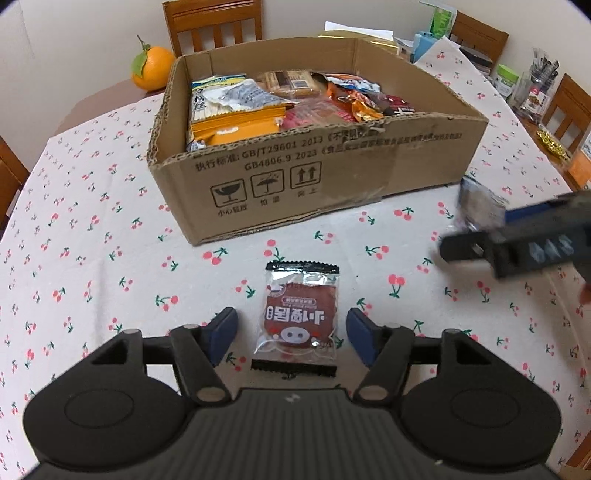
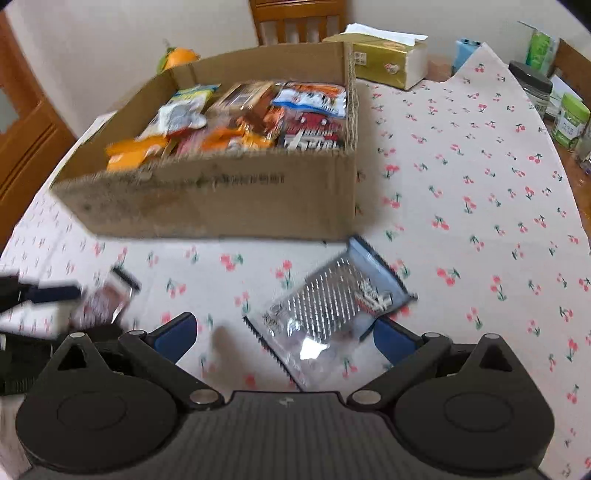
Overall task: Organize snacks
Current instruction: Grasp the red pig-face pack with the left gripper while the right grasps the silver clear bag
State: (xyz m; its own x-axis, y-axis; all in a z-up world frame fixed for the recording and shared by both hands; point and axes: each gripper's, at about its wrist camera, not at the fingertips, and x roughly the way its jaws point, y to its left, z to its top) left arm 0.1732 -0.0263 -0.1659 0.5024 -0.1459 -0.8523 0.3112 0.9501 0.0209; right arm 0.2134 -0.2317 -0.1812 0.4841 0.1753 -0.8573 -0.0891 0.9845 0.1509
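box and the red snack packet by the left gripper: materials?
Box: corrugated cardboard, matte brown; fluted torn edges show. Red snack packet: looks like thin glossy plastic film, partly clear, with glare and crimped black seals. Tablecloth: likely woven fabric, matte.

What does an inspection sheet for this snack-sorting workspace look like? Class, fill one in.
Surface: cherry-print tablecloth, flat.
Job's things: cardboard box full of snacks; red snack packet and silver-blue packet lying loose in front of it.
Clutter: orange, tissue box, jars.
Grippers: left hand-held gripper open astride the red packet; right hand-held gripper open around the silver-blue one.
Cables: nothing seen.
Surroundings: wooden chairs, wall.
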